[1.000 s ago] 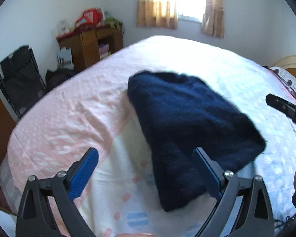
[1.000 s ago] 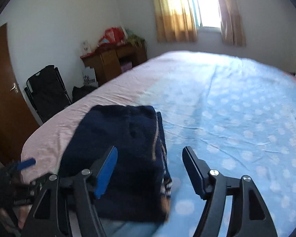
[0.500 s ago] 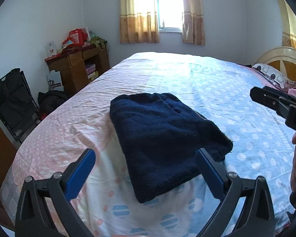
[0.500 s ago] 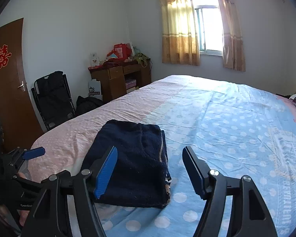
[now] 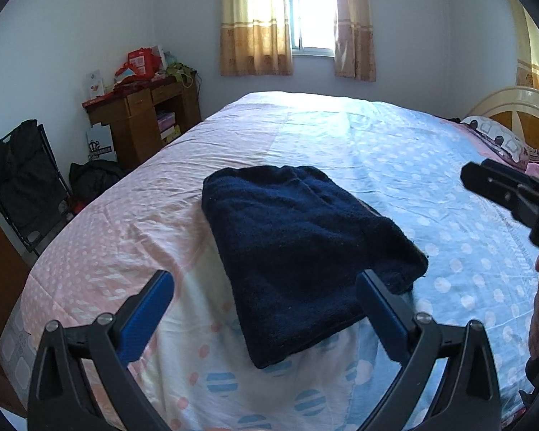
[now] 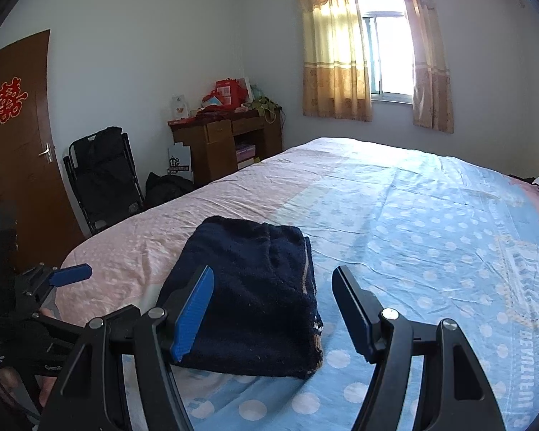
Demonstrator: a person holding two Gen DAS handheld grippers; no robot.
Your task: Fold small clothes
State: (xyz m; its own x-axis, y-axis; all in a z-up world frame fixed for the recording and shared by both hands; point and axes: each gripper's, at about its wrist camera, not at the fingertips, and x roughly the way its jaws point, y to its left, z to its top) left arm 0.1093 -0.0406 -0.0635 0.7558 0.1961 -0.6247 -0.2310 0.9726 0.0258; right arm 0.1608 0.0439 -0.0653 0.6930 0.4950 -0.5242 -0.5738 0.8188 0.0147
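A dark navy garment (image 5: pixel 302 248) lies folded into a thick rectangle on the bed (image 5: pixel 431 179); it also shows in the right wrist view (image 6: pixel 255 294), with a tan trim along its right edge. My left gripper (image 5: pixel 266 309) is open and empty, held above the garment's near end. My right gripper (image 6: pixel 273 305) is open and empty, above and just behind the garment's near right corner. Each gripper shows at the edge of the other's view, the right one (image 5: pixel 510 194) and the left one (image 6: pixel 68 274).
The bed has a pink, white and blue dotted sheet. A wooden desk (image 6: pixel 226 143) with red boxes stands by the far wall, a black folding chair (image 6: pixel 104 176) and a brown door (image 6: pixel 14 151) to the left. A headboard and pillow (image 5: pixel 499 136) are at the right.
Both grippers have pulled back and up from the garment, which now lies still and looks smaller. Both stay open.
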